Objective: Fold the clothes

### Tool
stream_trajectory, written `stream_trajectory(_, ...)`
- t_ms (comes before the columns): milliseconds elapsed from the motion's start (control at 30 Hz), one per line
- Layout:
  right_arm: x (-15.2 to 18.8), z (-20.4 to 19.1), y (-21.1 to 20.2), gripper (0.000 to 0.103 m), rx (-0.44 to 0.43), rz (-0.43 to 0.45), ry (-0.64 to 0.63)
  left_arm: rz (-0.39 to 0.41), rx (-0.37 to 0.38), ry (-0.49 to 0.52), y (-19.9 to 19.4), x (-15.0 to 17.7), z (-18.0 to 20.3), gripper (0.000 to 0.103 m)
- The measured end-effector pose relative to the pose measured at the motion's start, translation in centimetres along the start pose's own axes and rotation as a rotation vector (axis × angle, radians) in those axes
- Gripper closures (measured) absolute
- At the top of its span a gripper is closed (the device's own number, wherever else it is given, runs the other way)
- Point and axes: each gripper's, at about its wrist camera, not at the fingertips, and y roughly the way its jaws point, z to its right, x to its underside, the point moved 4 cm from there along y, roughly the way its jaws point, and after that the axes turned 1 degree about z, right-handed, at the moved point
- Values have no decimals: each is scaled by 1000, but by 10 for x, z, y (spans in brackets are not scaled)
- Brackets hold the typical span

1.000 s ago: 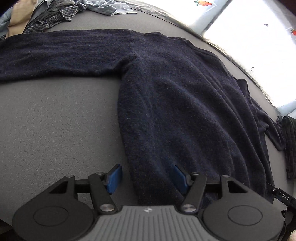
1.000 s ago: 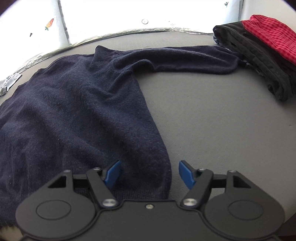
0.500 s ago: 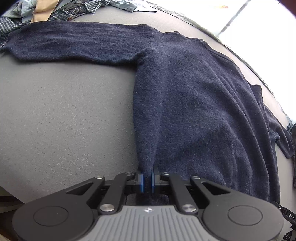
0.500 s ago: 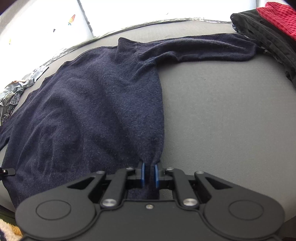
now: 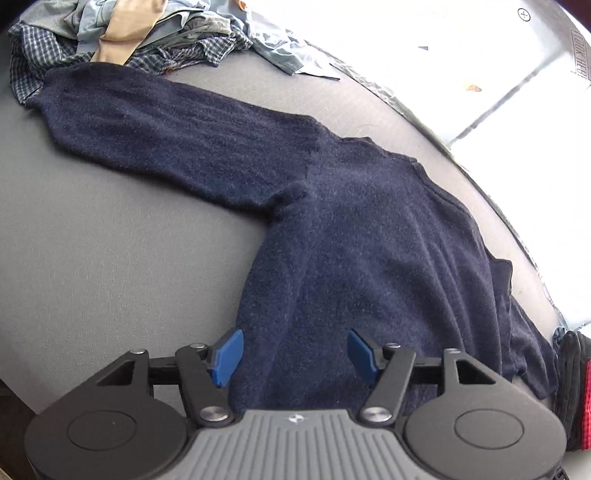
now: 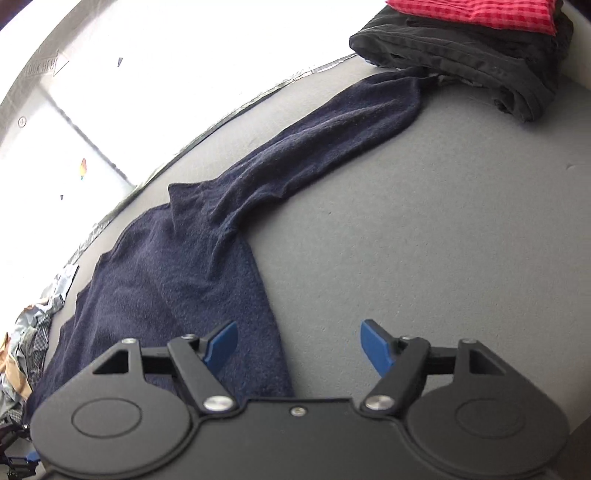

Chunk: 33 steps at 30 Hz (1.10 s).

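Table: a grey felt-like surface [image 5: 110, 258] takes up most of both views; broad bare stretches lie left of the sweater's body and right of it, below each sleeve.
Sweater: a navy knit sweater [image 5: 369, 240] lies flat on the table, body running toward the cameras, one sleeve reaching out to the left pile, the other [image 6: 332, 140] reaching to the right stack and touching it.
Far edge: a crinkled silver strip follows the table's curved rim just beyond the sweater's shoulders, with bright white panels behind it.
Left pile: loose clothes [image 5: 122, 40], checked, pale blue and tan, heaped at the far left corner against the sleeve's cuff.
Right stack: black folded garments [image 6: 480, 66] with a red checked piece [image 6: 476, 11] on top.
Left gripper [image 5: 291, 356]: jaws opening, blue pads spread over the sweater's hem, gripping nothing.
Right gripper [image 6: 299, 345]: jaws opening, empty; the sweater's side edge runs between the pads.
Writing: an arrow-shaped label on the bright panel seems to read "LOOK HERE" [image 6: 46, 66], though glare blurs it.
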Motion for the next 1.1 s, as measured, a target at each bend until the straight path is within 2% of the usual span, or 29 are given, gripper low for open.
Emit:
stream_trajectory(100, -23, 12, 13, 26, -29, 19, 120, 21, -36, 65, 14, -17, 27, 26)
stream_trajectory(200, -45, 26, 28, 27, -87, 69, 294, -44, -30, 81, 39, -26, 54, 20)
stream_trajectory(267, -58, 38, 41, 32, -105, 71, 413, -85, -6, 86, 56, -28, 70, 20)
stream_trajectory(333, -71, 50, 54, 44, -127, 77, 519, -103, -8, 117, 73, -31, 90, 19)
stream_trajectory(400, -85, 61, 66, 47, -153, 88, 611, -117, -19, 162, 92, -35, 112, 16)
stream_trajectory(500, -107, 77, 79, 49, -113, 152, 646, -143, -14, 231, 125, -42, 146, 16)
stream_trajectory(567, -123, 92, 87, 56, -74, 198, 689, -150, -29, 270, 142, -45, 166, 16)
stream_trajectory(600, -130, 100, 90, 66, -54, 220, 710, -149, -38, 291, 151, -48, 176, 16)
stream_trajectory(633, -138, 105, 94, 81, -23, 236, 709, -148, -45, 306, 157, -49, 184, 16)
stream_trajectory(700, -153, 112, 100, 90, 43, 262, 678, -154, -57, 342, 172, -54, 200, 16)
stream_trajectory(733, -164, 112, 105, 93, 86, 279, 616, -157, -64, 357, 179, -55, 207, 16)
stream_trajectory(800, -181, 111, 114, 93, 141, 292, 529, -168, -81, 382, 189, -55, 216, 16)
stream_trajectory(900, -201, 115, 129, 89, 188, 308, 489, -184, -117, 429, 199, -50, 222, 12)
stream_trajectory(1000, -218, 120, 141, 73, 249, 339, 473, -191, -145, 503, 205, -42, 229, 6)
stream_trajectory(1100, -234, 124, 154, 66, 295, 350, 410, -198, -168, 574, 211, -33, 235, 0)
